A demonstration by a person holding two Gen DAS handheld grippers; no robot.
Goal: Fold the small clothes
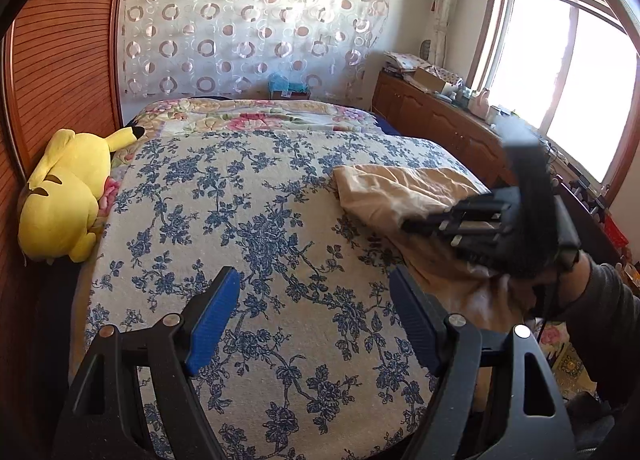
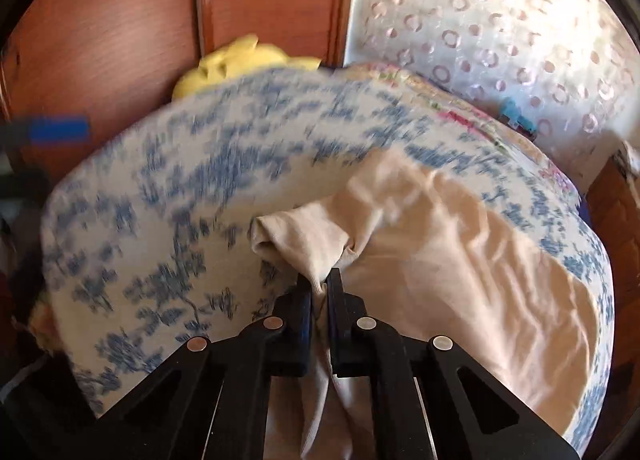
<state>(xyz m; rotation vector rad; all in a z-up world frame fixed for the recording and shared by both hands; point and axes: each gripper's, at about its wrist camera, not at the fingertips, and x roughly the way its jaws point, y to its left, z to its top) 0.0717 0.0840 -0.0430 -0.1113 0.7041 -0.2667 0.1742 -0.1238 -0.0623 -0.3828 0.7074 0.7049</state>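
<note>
Closest in the left wrist view, the left gripper point(image 1: 314, 300) hangs over the bed with its blue-padded fingers point(image 1: 214, 320) spread wide apart and nothing between them, only the blue-and-white floral bedspread point(image 1: 256, 220) below. In the right wrist view, the right gripper point(image 2: 319, 284) has its jaws pressed together, clamped on a bunched fold of the beige garment point(image 2: 440, 244), which rises in a pinched ridge from the tips toward 11 o'clock. The rest of that garment lies spread and creased on the bedspread point(image 2: 168, 180) toward 3 o'clock; that view is smeared by motion blur. From the left wrist view the same beige garment point(image 1: 392, 192) sits at about 2 o'clock on the right half of the bed, with the right gripper point(image 1: 460, 224) over its near edge, blurred. Farther off at 9 o'clock a yellow Pikachu plush point(image 1: 64, 196) lies against the wooden wardrobe point(image 1: 60, 60). Beyond, a pink floral blanket point(image 1: 256, 116) covers the head of the bed, then a sheer curtain with circles point(image 1: 248, 20) at 12 o'clock, and a bright window point(image 1: 560, 76) at 2 o'clock above a wooden cabinet point(image 1: 440, 116).
</note>
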